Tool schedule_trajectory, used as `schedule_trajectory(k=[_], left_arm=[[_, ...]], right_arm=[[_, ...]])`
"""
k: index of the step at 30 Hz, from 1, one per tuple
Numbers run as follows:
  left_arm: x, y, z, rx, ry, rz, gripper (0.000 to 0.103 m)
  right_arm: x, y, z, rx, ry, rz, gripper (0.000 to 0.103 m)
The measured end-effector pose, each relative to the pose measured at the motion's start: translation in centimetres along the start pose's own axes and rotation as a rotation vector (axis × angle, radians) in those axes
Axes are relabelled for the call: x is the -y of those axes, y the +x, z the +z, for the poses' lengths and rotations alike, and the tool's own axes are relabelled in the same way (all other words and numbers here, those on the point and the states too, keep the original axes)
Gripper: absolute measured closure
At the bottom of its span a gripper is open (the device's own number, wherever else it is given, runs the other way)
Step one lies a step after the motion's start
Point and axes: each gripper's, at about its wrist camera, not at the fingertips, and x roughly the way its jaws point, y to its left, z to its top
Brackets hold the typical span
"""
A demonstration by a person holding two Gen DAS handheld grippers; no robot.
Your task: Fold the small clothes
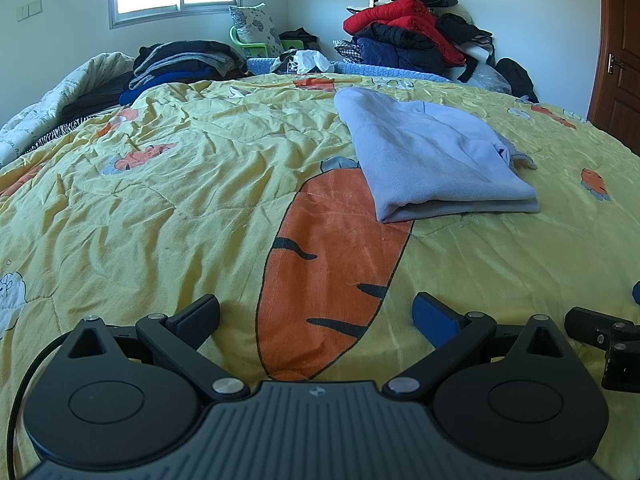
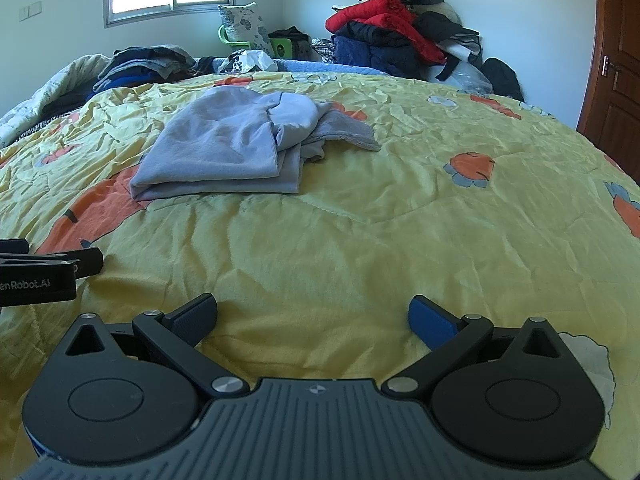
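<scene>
Nearest, the left gripper (image 1: 316,314) and right gripper (image 2: 314,312) hover low over the yellow carrot-print quilt (image 2: 360,240), both with jaws wide and empty. Farther up the bed lies the lilac garment (image 2: 216,152), partly folded, long axis running away from the jaws. It sits ahead-right of the left gripper and ahead-left of the right, roughly equally near both.
</scene>
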Motion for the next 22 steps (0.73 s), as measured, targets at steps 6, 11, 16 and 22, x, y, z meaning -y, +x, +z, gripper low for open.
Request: schedule_trajectory(k=[6, 11, 16, 22], left_arm=[[0.02, -0.01, -0.02, 0.000, 0.000, 0.000, 0.000], [-0.01, 0.01, 0.00, 0.000, 0.001, 0.000, 0.000], [0.02, -0.02, -0.03, 0.001, 0.000, 0.000, 0.000], [0.00, -0.02, -0.02, 0.001, 0.000, 0.000, 0.000]], right_arm=[[0.45, -0.18, -0.05, 0.011, 0.030, -0.029, 0.002], [0.82, 0.08, 0.06, -0.003, 0.033, -0.051, 0.000], [0.86, 0.12, 0.10, -0.003, 0.030, -0.042, 0.000], [0.74, 0.11, 0.07, -0.003, 0.030, -0.043, 0.000]])
